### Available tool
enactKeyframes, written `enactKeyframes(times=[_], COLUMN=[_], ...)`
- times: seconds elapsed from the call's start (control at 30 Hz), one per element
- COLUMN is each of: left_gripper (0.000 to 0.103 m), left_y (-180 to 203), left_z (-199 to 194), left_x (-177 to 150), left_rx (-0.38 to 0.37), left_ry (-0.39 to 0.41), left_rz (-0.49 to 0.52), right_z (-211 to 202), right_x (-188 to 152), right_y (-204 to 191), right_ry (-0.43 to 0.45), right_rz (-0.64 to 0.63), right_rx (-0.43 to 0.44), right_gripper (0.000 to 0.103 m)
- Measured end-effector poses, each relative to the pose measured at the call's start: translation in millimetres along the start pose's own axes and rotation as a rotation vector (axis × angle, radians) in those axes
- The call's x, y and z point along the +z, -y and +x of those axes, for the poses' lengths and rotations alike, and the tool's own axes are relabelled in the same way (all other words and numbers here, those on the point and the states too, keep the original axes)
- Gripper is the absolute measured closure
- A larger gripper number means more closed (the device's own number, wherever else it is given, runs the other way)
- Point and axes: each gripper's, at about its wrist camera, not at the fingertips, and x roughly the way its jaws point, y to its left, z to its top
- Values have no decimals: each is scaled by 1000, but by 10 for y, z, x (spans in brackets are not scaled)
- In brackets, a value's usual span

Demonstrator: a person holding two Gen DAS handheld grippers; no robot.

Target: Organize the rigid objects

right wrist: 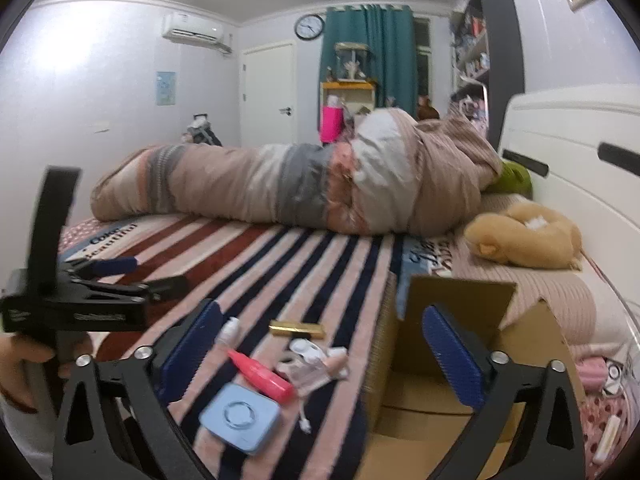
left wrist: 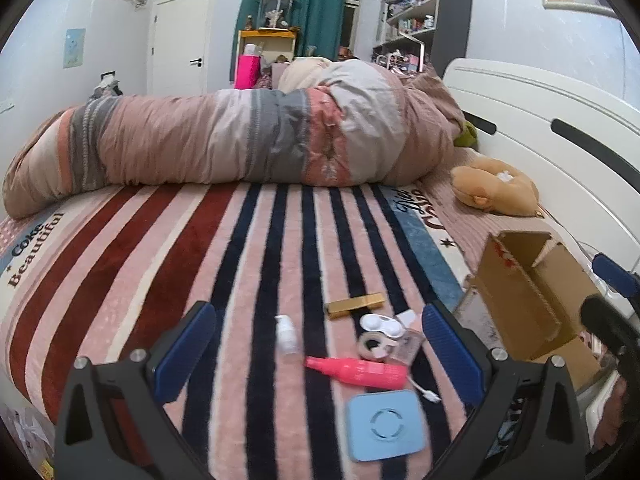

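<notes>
Rigid clutter lies loose on the striped blanket (left wrist: pixel 248 264): pink plastic bottle (left wrist: pixel 360 371), pale blue square case (left wrist: pixel 385 426), gold bar (left wrist: pixel 355 305). Beside them stands the open cardboard box (left wrist: pixel 524 300). Left gripper (left wrist: pixel 320 354) and right gripper (right wrist: pixel 320 364) gape empty, so picking seems unstarted; next, probably straddle the bottle and close.

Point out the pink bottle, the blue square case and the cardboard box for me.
pink bottle (left wrist: pixel 360 372), left wrist view, middle of its body.
blue square case (left wrist: pixel 386 426), left wrist view, centre of its lid.
cardboard box (right wrist: pixel 452 300), right wrist view, its raised rear flap.
</notes>
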Motion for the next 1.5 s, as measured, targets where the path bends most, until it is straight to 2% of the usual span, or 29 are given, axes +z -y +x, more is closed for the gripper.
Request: enactKeyframes(times=[0.07, 0.13, 0.2, 0.3, 0.33, 0.37, 0.43, 0.47, 0.57, 0.67, 0.8, 0.93, 1.0, 1.03, 1.13, 1.27, 1.33, 1.47, 1.5], left_gripper=[0, 0, 0, 0, 0, 0, 0, 0, 0, 0, 0, 1, 1, 1, 1, 1, 1, 2, 4], left_y=[-157, -296, -455, -631, -683, -732, -812, -849, -924, -969, -1002, -1018, -1018, -1011, -968, -827, -734, -501, -451], left_z=[34, 82, 165, 304, 353, 391, 456, 484, 531, 565, 589, 621, 640, 655, 710, 720, 691, 604, 580], left_x=[-16, -43, -106, -208, -246, -281, -344, -381, -450, -472, -478, -509, -538, -555, -571, -495, -398, -164, -103], left_rx=[-2, 3, 24, 49, 52, 53, 55, 55, 52, 48, 38, 18, -17, -44, -129, -310, -445, -650, -682], left_ry=[1, -6, -22, -63, -81, -96, -123, -136, -159, -170, -173, -185, -193, -199, -224, -252, -263, -259, -256], left_rz=[-17, -26, -26, -29, -34, -40, -44, -42, -40, -40, -43, -52, -55, -51, -28, 29, 34, 31, 30], right_z=[42, 148, 284, 615, 729, 833, 986, 1085, 1254, 1375, 1474, 1617, 1631, 1620, 1590, 1473, 1406, 1157, 1087], right_x=[-2, -60, -160, -468, -583, -700, -897, -1017, -1209, -1314, -1296, -1284, -1295, -1305, -1321, -1204, -1037, -626, -535], right_y=[-141, -298, -468, -651, -688, -717, -733, -727, -695, -706, -706, -853, -891, -883, -846, -846, -857, -882, -889], right_ry=[2, -27, -71, -203, -255, -304, -371, -417, -482, -515, -503, -528, -521, -512, -494, -428, -366, -205, -168], right_rz=[-6, -10, 1, 63, 88, 108, 137, 154, 197, 223, 261, 195, 166, 163, 122, 44, 7, -71, -89], right_rx=[31, 74, 115, 165, 169, 157, 105, 49, -37, -36, -23, -56, -69, -77, -71, 45, 95, 214, 239], right_gripper=[23, 27, 27, 26, 18, 9, 9, 9, 9, 9, 9, 9, 10, 19, 19, 22, 22, 22, 22])
